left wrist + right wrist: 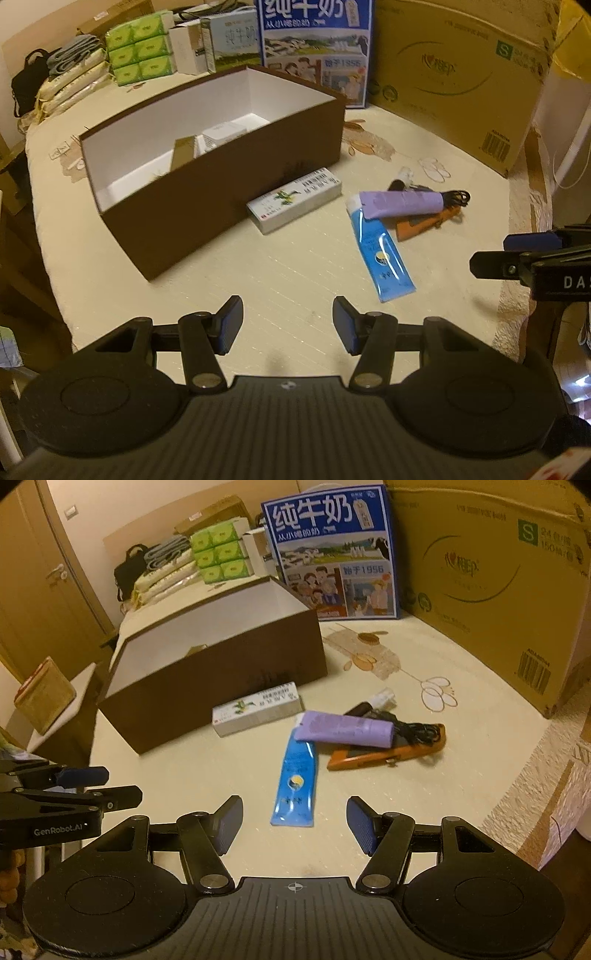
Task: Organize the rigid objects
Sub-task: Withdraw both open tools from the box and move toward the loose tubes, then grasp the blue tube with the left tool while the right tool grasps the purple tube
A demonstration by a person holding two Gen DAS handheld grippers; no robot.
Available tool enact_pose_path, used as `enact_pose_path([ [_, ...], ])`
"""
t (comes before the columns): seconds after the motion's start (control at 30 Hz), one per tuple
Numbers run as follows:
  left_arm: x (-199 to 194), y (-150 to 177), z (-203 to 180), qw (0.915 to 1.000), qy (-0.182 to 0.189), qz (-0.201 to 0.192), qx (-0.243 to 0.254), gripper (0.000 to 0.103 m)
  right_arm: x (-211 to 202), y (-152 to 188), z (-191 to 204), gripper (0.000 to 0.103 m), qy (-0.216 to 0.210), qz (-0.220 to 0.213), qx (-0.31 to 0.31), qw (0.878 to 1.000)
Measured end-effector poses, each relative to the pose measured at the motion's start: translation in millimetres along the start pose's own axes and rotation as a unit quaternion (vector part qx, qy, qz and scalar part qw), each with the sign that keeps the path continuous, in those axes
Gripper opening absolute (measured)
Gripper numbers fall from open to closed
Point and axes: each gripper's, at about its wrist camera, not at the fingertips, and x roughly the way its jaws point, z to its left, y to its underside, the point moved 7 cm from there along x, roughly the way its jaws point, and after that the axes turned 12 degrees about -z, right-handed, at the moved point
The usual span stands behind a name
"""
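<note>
Left wrist view shows you the cream tablecloth (288,266) covering the table, with a big cardboard carton (458,77) and a blue milk carton (314,48) standing along the far edge. In front of them sits the open brown box (236,177), white inside, with a couple of small packets lying on its floor. Just beside its near wall lies the white medicine box (295,201), close to the wall; whether it touches you cannot tell. To the right of that lies the blue tube (380,247), its cap end tucked under the purple tube (400,205), which lies across an orange utility knife (424,223) and a tangle of black cord (456,195). A small white bottle (405,171) lies just behind this pile.

Your left gripper (288,325) hangs above bare cloth, released, nothing between its blue pads.

From the right wrist view, your right gripper (294,825) is likewise released and empty, apart above the cloth, with the bottom end of the blue tube (297,782) lying between and just ahead of its fingers. The purple tube (345,729) and orange utility knife (384,755) lie beyond.
</note>
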Motion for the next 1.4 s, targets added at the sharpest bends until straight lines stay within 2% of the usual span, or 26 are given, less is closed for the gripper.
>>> enact_pose_path([
  [0.37,23.5,8.3,-21.5,0.9995,0.017,0.024,0.013,0.049,13.2,16.0,-21.4,0.059,0.014,0.014,0.008,1.000],
  [0.73,65.5,17.9,-59.1,0.9967,0.069,0.043,-0.003,0.049,30.0,26.1,-50.1,0.059,0.036,0.014,0.016,0.999],
  [1.13,122.1,4.7,-85.1,0.9957,0.081,0.043,-0.011,0.050,57.2,22.4,-72.6,0.059,0.051,0.005,0.023,0.998],
  [1.4,157.8,-9.9,-87.9,0.9965,0.071,0.037,-0.022,0.049,69.6,14.5,-86.9,0.059,0.057,-0.003,0.029,0.998],
])
